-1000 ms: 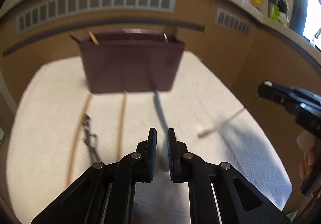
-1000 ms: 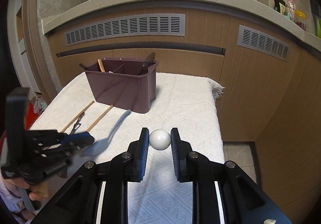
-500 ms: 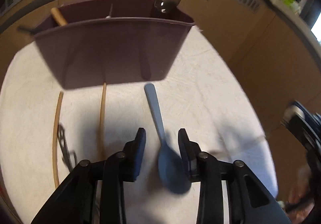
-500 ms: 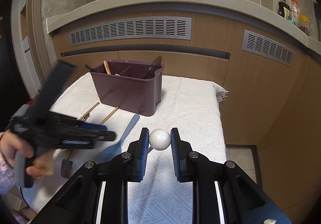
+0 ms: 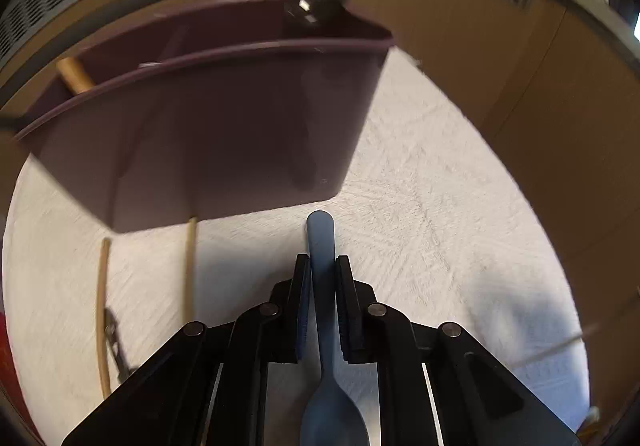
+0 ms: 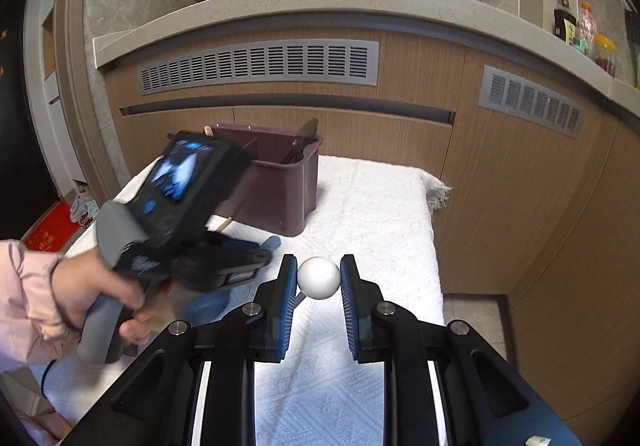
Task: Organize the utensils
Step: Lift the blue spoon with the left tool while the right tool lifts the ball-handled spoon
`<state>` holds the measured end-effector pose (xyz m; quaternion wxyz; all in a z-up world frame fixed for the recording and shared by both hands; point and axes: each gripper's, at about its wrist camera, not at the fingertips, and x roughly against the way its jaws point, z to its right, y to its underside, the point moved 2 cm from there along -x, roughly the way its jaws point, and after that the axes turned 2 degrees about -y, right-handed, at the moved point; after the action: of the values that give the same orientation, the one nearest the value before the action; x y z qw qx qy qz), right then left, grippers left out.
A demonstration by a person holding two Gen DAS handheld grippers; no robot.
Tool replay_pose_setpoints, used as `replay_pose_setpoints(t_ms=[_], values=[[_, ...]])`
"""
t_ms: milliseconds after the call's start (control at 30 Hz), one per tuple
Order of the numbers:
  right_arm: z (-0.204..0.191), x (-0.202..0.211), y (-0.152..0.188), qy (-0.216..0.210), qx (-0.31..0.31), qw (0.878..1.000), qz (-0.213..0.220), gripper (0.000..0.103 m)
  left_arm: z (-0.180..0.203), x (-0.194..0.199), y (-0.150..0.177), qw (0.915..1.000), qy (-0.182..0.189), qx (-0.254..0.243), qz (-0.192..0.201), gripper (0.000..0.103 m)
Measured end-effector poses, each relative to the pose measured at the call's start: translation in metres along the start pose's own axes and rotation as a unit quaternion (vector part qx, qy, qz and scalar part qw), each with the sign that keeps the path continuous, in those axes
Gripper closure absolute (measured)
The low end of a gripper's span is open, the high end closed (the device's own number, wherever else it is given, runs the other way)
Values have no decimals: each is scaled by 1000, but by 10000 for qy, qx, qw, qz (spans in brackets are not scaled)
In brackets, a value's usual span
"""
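Note:
A maroon utensil caddy [image 5: 208, 134] stands on a white towel [image 5: 420, 214], also in the right wrist view [image 6: 276, 186]. My left gripper [image 5: 322, 266] is shut on the handle of a blue spoon [image 5: 322, 246]; the handle points at the caddy and the bowl [image 5: 334, 418] sits back between the arms. In the right wrist view the left gripper [image 6: 244, 258] is low over the towel in front of the caddy. My right gripper [image 6: 319, 278] is shut on the white ball end of a utensil [image 6: 319, 278]; the rest is hidden below.
Two wooden chopsticks [image 5: 188, 270] and a small metal tool [image 5: 114, 338] lie on the towel left of the spoon. Wooden and dark utensils stand in the caddy [image 5: 74, 76]. Wooden cabinet fronts [image 6: 400, 142] rise behind. The towel's right edge [image 6: 434, 246] drops to the floor.
My left gripper moved forward toward the caddy and closed on the blue spoon's handle. My right gripper stayed shut on the white-ball utensil.

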<state>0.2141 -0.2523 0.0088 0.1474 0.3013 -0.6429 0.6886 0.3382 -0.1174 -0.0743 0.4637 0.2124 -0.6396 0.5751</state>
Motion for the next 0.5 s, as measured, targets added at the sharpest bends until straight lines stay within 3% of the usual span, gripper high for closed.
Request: replay_pose_setpoints(t_ms=[233, 500], values=[[-19, 6, -11, -177, 211, 9996, 100, 84, -39, 94, 38, 9921, 151, 526, 1126, 91], [-44, 6, -20, -144, 404, 9991, 56, 84, -66, 136, 53, 9849, 240, 771, 1528, 91]])
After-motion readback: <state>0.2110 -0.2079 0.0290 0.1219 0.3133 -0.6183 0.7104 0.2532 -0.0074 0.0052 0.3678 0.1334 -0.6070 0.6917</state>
